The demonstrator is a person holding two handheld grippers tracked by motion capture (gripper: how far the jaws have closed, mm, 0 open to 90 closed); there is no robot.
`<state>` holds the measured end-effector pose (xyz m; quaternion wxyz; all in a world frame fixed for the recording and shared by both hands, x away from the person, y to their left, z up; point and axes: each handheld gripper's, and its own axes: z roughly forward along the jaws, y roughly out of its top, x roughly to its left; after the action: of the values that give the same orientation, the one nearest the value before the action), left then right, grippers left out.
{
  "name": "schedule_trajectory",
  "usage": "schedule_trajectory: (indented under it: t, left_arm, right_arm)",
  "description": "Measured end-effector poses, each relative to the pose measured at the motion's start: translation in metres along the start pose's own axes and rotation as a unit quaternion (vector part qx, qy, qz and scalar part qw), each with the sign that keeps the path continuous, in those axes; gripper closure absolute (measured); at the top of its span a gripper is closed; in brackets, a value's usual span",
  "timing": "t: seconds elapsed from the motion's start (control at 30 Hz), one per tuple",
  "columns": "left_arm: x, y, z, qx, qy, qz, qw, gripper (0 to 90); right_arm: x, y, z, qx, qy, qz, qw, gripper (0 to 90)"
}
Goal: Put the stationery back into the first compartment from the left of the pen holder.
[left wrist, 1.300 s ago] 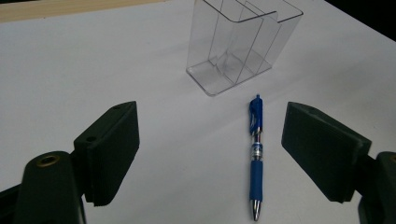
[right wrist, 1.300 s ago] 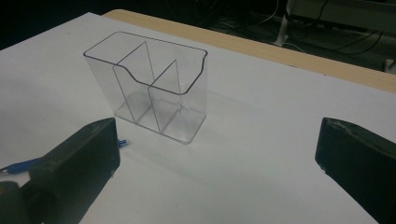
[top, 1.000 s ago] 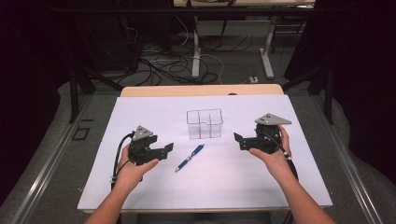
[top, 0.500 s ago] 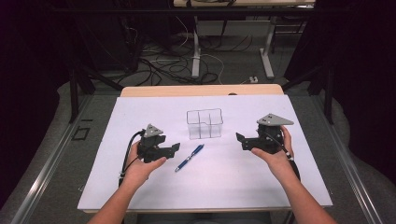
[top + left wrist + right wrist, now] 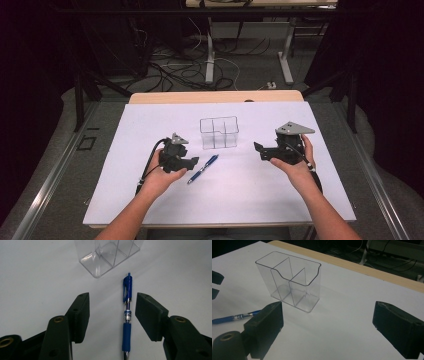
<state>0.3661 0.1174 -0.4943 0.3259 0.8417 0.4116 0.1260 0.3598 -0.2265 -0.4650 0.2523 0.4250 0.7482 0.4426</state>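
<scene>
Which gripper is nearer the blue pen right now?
Left. The left gripper has the blue pen lying between its open jaws, which have just been closing. The right gripper hangs well off to the pen's right, past the clear organizer.

Light: the white table (image 5: 150, 200) is evenly lit from above; the surroundings are left dark.
Shadows: soft, faint ones are cast beside the pen (image 5: 127, 317) and the clear box (image 5: 289, 281).
Glare: small glints are seen on the box walls.
Focus: near jaws are slightly blurred in both gripper views.
</scene>
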Motion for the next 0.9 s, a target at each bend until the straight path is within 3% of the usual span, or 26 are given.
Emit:
schedule_trajectory:
  t: [0.3,0.43,0.9]
  left_arm:
    - [-0.006,0.005,0.011,0.033,-0.003,0.019,0.9993,53.4]
    - [-0.007,0.006,0.016,0.057,-0.014,0.026,0.9979,56.1]
    - [-0.011,0.010,0.031,0.126,-0.027,0.047,0.9905,62.4]
  right_arm:
    - [-0.003,0.000,0.000,0.000,0.003,-0.002,1.0000,11.6]
    - [-0.003,-0.001,0.002,0.001,0.004,0.000,1.0000,11.6]
    - [-0.001,-0.002,0.004,0.010,0.008,-0.004,0.9999,12.4]
